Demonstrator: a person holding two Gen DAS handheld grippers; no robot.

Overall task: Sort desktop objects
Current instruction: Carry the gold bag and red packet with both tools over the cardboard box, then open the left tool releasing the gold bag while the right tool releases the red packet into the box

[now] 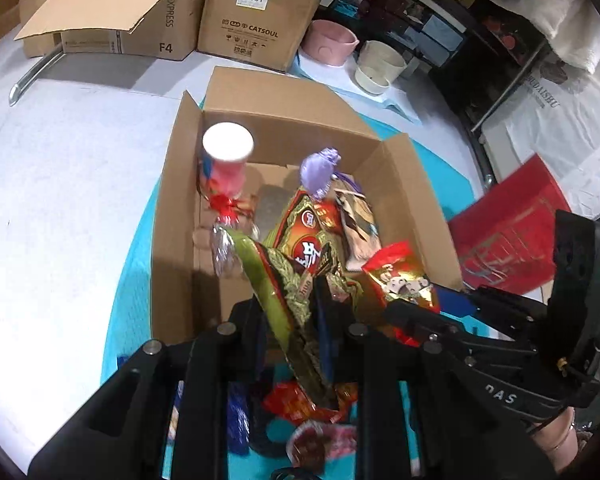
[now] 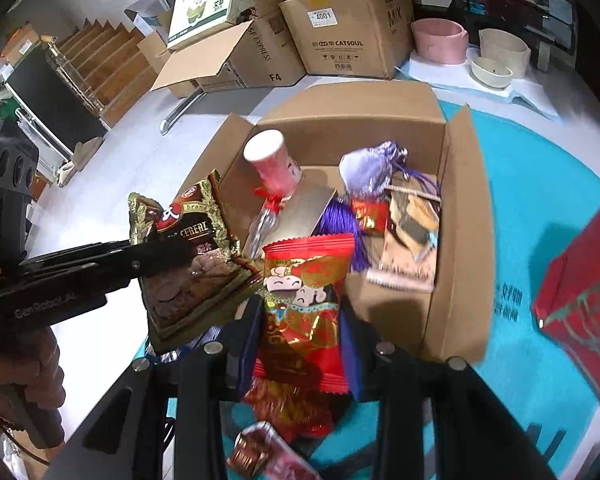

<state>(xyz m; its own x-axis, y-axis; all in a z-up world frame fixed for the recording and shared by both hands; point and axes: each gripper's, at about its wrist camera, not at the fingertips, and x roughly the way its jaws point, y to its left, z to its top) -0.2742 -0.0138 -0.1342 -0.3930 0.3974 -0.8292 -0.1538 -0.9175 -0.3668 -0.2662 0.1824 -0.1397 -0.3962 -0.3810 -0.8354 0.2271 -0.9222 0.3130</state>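
left tool (image 2: 204, 256) is clamped on the brown cereal packet (image 2: 188, 248), hanging over the near-left corner of the open cardboard box (image 1: 288, 120). right tool (image 2: 300, 320) grips the red snack bag (image 2: 306, 292) over the near edge. i'd carry both well past the rim before letting go, dropping them in the bare near-left floor, clear of the pink cup (image 1: 226, 160). fingertips are hidden behind the packets, and the wrappers below on the teal mat (image 2: 540, 208) are blurred.

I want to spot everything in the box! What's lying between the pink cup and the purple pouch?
In the right wrist view, a shiny silver card lies between the cup and the pouch.
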